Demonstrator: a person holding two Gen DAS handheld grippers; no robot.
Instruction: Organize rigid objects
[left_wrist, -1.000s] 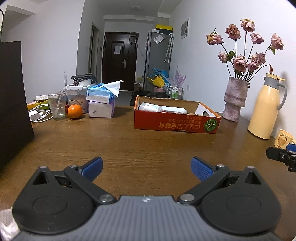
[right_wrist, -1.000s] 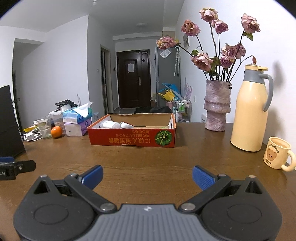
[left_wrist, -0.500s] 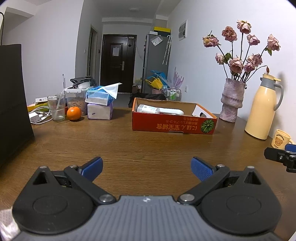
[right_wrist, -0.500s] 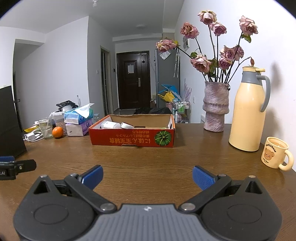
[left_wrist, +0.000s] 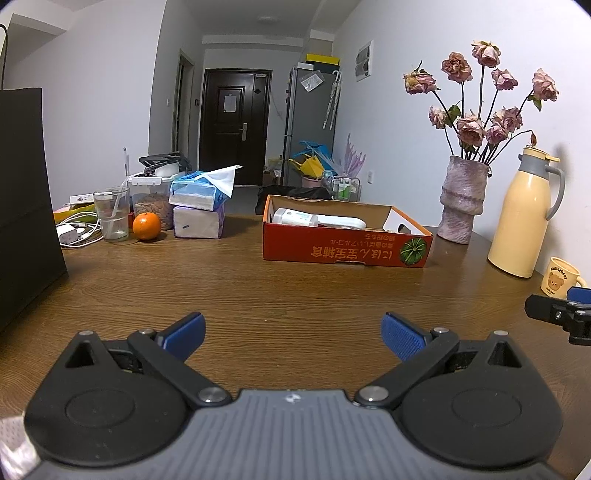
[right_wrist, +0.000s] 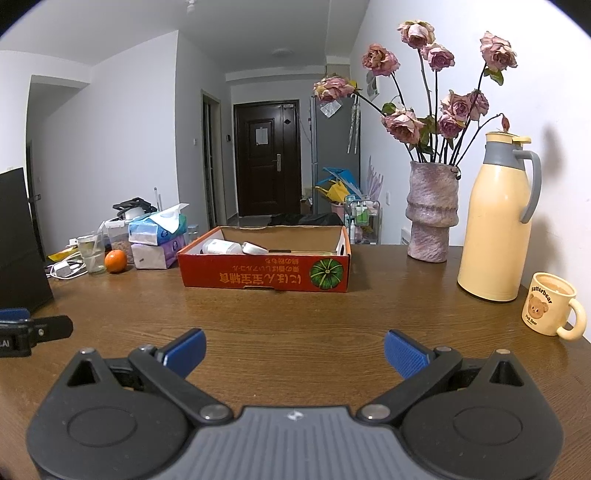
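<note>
Mug, the nearest loose hard thing, sits beside the right gripper, whose fingers are spread and empty, like the left gripper. It looks light, stiff, breakable; I'd grip the rim. Farther back, bottles lie in the red box.

Bare table up to the red box; thermos rightward.

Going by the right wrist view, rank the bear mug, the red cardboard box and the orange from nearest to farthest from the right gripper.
From the right gripper:
1. Bear mug, right side, nearest.
2. Red cardboard box, straight ahead, mid-table.
3. Orange, far left, beside the glass.
</note>
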